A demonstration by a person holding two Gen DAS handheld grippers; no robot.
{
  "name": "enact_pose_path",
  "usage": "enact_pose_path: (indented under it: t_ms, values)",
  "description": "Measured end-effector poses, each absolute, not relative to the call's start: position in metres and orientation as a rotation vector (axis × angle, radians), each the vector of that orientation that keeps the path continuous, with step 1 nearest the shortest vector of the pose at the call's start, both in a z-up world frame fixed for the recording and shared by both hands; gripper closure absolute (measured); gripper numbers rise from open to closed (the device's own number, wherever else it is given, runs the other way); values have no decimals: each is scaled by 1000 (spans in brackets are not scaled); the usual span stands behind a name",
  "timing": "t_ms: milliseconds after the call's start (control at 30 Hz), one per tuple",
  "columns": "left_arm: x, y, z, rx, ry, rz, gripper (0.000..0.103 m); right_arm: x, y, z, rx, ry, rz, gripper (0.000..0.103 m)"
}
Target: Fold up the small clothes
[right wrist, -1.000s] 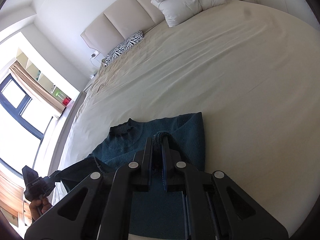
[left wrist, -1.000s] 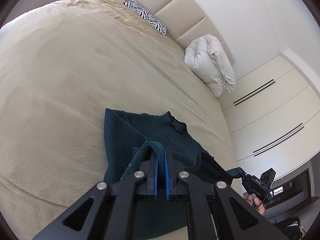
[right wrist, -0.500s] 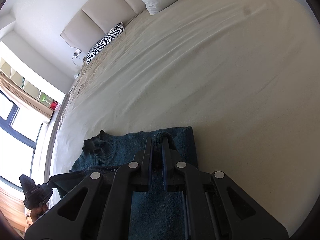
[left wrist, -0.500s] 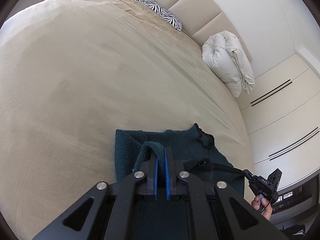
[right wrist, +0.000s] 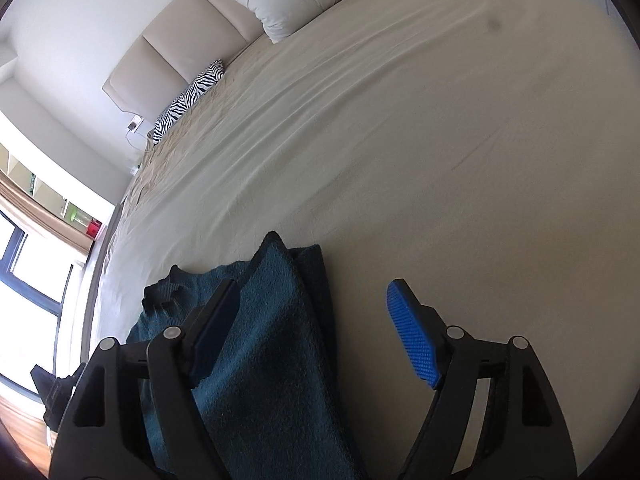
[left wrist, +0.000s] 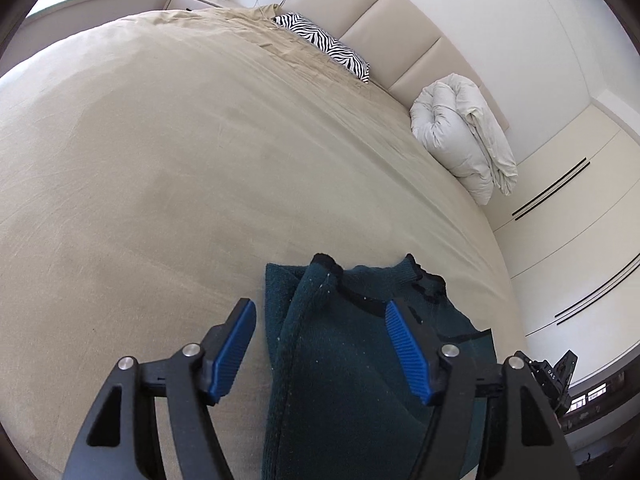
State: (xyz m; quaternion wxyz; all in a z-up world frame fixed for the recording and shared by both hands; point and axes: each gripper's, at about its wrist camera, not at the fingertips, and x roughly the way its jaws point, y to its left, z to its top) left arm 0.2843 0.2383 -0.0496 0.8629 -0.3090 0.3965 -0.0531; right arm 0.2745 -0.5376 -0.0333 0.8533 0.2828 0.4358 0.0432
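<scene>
A dark teal knit sweater [left wrist: 352,364] lies on the near part of a wide bed covered by a beige sheet [left wrist: 168,168], its ribbed collar [left wrist: 424,280] toward the headboard and one side doubled over itself into a raised ridge. The left gripper [left wrist: 320,342] has just been opening its jaws; they stand wide apart, the blue ribbed pads [left wrist: 234,354] clear of the cloth, and the folded ridge of the sweater lies loose between them, held by nothing. The right gripper [right wrist: 316,322] has likewise just been opening: its jaws are spread, the folded edge of the sweater [right wrist: 272,344] lies between them, close against the pad on the window side, though whether it touches that pad cannot be told, while the other pad [right wrist: 412,334] hangs over bare sheet. Far up the bed a zebra-striped pillow [left wrist: 324,46] lies against the padded headboard [left wrist: 384,28], and a rolled white duvet [left wrist: 464,136] sits near it. White wardrobe doors [left wrist: 568,216] line the wall beyond the bed.
</scene>
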Motion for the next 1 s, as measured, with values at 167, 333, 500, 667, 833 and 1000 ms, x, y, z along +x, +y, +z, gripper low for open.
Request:
enact_pose_path:
  t_ms: [167,333,500,667,833,1000]
  values:
    - [260,213,-59,-534,880,-110,34,247,-511,-23,411,940,166,41]
    - [252,209,-78,-556,923,-99,50,242,-486,-25,280,985,185,44]
    - [252,210,-73,-541,910,-95,64,248,-480,-21,277,980,196,56]
    - [262,208,-75,-523,932,-96,64,263,-484,-16,287,981,168,56]
    - [262,207,-82,-532,933,-91,67,274,-489,-31,334,1020,174,56]
    - [260,204,-79,-507,924,-82,83,267,-474,-32,190,1012,137,93]
